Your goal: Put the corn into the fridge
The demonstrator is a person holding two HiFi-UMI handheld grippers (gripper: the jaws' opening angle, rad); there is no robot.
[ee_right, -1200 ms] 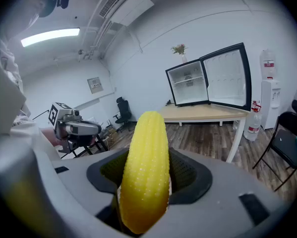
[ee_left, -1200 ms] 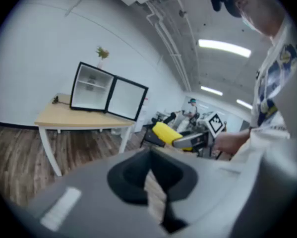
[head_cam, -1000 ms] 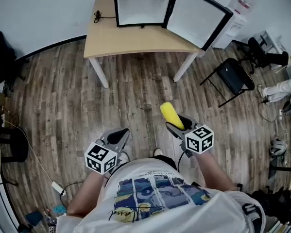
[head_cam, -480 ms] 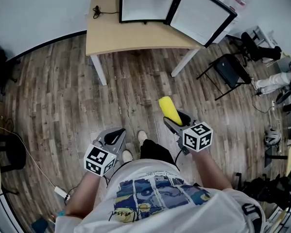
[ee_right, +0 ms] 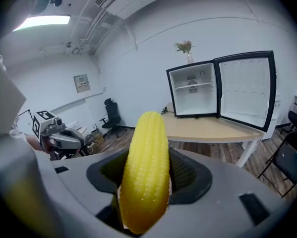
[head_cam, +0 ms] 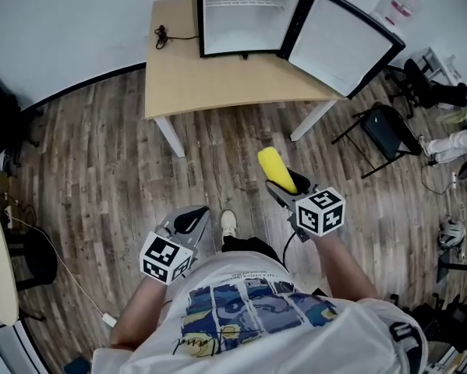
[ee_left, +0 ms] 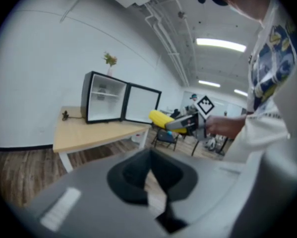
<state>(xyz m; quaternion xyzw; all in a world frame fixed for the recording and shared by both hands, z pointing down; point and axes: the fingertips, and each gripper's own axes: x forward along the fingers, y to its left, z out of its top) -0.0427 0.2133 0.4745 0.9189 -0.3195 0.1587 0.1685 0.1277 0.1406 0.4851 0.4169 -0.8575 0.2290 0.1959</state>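
Observation:
A yellow corn cob [head_cam: 275, 170] sticks out forward from my right gripper [head_cam: 284, 185], which is shut on it, held above the wood floor in front of the person. In the right gripper view the corn [ee_right: 146, 167] stands between the jaws and fills the middle. The small black fridge [head_cam: 247, 14] stands on the far side of a light wooden table [head_cam: 210, 84], with its door [head_cam: 346, 41] swung open to the right and its white inside showing. My left gripper [head_cam: 188, 223] is shut with nothing in it, low at the left. The fridge [ee_left: 104, 97] also shows in the left gripper view.
A black folding chair [head_cam: 381, 127] stands right of the table, with more chairs and clutter along the right edge. A cable [head_cam: 164, 33] lies on the table's back left corner. The person's shoe [head_cam: 228, 224] is on the floor between the grippers. A white wall runs behind the table.
The table and fridge have come closer and sit lower in the head view as the person steps toward them. Both grippers keep their pose, and the corn stays gripped.

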